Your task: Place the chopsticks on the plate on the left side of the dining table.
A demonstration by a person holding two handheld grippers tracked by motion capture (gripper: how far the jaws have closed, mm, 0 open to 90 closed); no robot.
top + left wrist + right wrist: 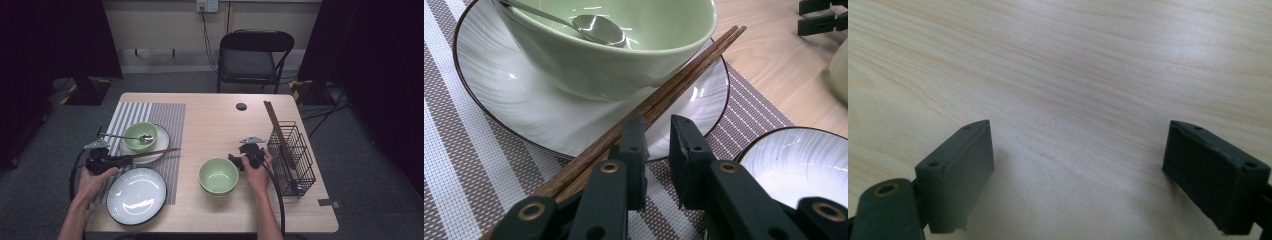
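My left gripper [129, 158] [659, 137] lies low over the striped placemat [165, 115] [454, 165], jaws only slightly apart, with bare mat showing in the gap. A pair of brown chopsticks [155, 152] [684, 70] runs just outside its left jaw, resting on the rim of the small white plate [159, 145] [524, 110] and leaning on the green bowl [140, 136] [624, 50], which holds a metal spoon [145, 138] [599, 27]. My right gripper [234, 159] [1078, 150] is wide open over bare wood beside the stacked green bowls [218, 176].
A large dark-rimmed white plate [136, 196] [799, 160] sits near the front edge, close to my left hand. A black wire rack [292, 155] with more chopsticks [277, 127] stands at the right. A folding chair [252, 52] is beyond the table.
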